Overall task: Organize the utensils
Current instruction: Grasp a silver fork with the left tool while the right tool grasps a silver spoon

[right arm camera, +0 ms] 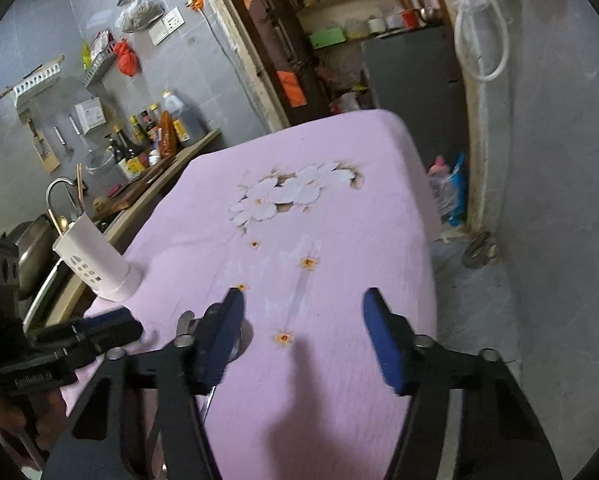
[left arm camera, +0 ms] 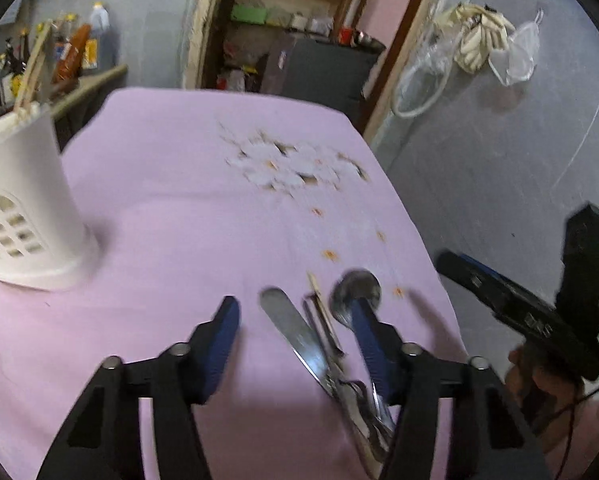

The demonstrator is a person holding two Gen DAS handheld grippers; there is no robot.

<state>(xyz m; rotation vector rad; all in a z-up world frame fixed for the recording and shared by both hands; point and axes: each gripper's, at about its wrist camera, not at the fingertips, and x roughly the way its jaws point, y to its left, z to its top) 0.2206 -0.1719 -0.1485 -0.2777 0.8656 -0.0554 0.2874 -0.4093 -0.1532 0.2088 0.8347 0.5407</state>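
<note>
Steel utensils [left arm camera: 323, 344] lie on lilac cloth [left arm camera: 179, 208] between left gripper [left arm camera: 295, 312] fingers, unclamped; right gripper [right arm camera: 303, 300] beside them, parted, empty.

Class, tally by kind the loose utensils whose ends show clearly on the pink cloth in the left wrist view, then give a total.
Flat steel knife: 1
Round-bowled steel spoon: 1
Pale wooden chopstick: 1
Total: 3; the tangled pile may hide more.

Sauce bottles [right arm camera: 151, 140] line a counter [right arm camera: 171, 172] beside a lilac flowered tablecloth [left arm camera: 203, 184]; shelves [right arm camera: 339, 4] stand behind.
</note>
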